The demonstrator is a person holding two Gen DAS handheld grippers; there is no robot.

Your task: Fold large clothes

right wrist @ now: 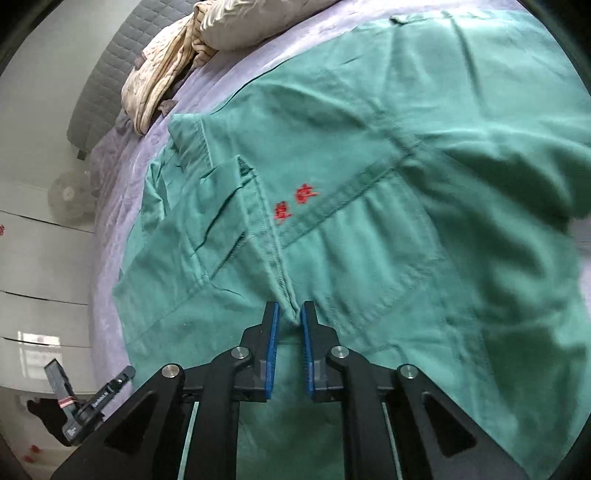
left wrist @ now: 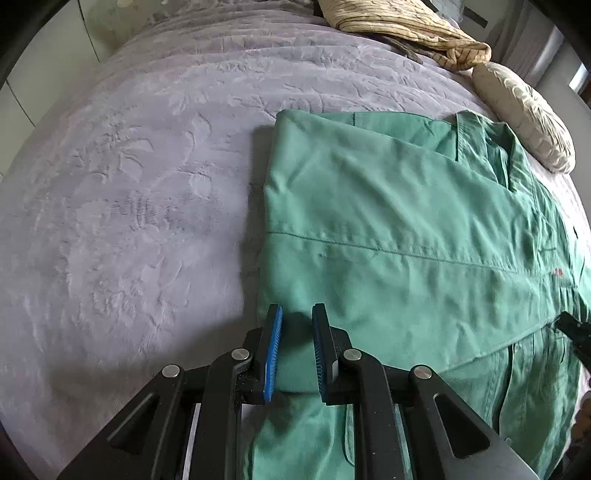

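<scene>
A large green work jacket [left wrist: 388, 229] lies on a lilac bedspread [left wrist: 129, 184], its left side folded over the body. In the right wrist view the jacket [right wrist: 388, 166] shows its collar, front placket and red embroidered characters [right wrist: 295, 203]. My left gripper [left wrist: 297, 314] hovers over the jacket's near left edge, its blue-padded jaws a little apart with cloth between them. My right gripper [right wrist: 290, 310] sits at the lower placket, its jaws narrowly parted around a ridge of green cloth.
A beige quilt [left wrist: 406, 29] and a cream pillow [left wrist: 524, 114] lie at the head of the bed. Bare bedspread stretches to the left of the jacket. White drawers [right wrist: 40, 277] and a small fan [right wrist: 68, 197] stand beside the bed.
</scene>
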